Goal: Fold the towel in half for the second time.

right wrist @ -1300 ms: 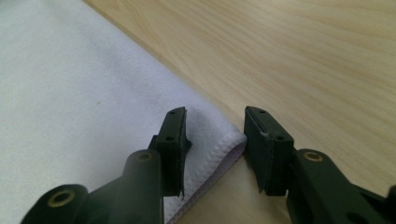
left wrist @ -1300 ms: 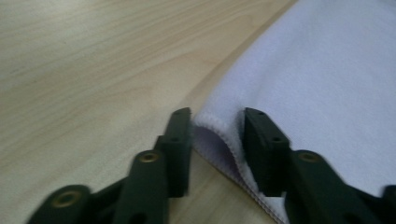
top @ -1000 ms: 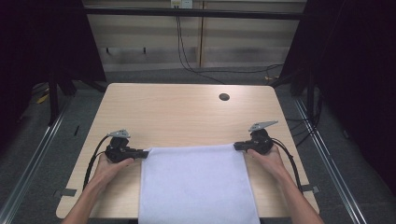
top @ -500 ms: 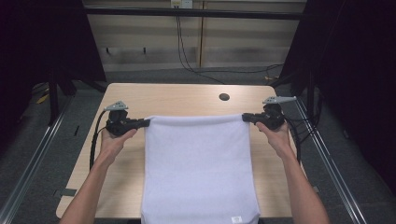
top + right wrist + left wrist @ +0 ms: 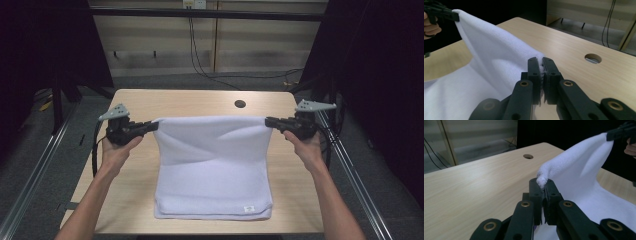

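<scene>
Left gripper (image 5: 155, 125) and right gripper (image 5: 268, 121) each clamp a top corner of the white towel (image 5: 212, 170), stretched between them; lower part lies folded on the table (image 5: 200, 102).

the raised white towel (image 5: 212, 150) spans the middle of the table (image 5: 150, 102) like a curtain between the left gripper (image 5: 152, 126) and right gripper (image 5: 270, 121), blocking passage front to back. bare wood lies open beyond it, round the cable hole (image 5: 240, 104), and down both side strips.
</scene>
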The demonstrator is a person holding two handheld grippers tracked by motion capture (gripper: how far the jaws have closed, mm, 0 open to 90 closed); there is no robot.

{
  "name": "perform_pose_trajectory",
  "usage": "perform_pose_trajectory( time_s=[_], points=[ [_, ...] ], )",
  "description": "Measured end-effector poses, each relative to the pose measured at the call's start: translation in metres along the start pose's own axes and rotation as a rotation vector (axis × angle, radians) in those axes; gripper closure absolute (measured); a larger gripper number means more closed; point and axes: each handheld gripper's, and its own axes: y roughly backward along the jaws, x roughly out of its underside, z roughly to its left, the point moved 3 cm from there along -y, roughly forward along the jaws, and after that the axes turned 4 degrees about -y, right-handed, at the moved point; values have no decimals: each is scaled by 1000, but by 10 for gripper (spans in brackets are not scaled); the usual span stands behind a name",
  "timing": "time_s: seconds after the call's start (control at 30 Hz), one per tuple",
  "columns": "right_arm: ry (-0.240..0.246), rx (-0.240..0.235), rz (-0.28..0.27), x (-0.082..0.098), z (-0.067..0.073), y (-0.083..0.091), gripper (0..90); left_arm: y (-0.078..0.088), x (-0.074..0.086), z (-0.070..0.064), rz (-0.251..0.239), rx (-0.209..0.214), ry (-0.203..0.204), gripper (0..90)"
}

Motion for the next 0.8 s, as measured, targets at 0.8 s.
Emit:
perform_pose_trajectory(
  time_s=[0.8],
  points=[
    [65,-160,437,154,106,50,767,50,130,-100,359,202,-16,801]
  ],
)
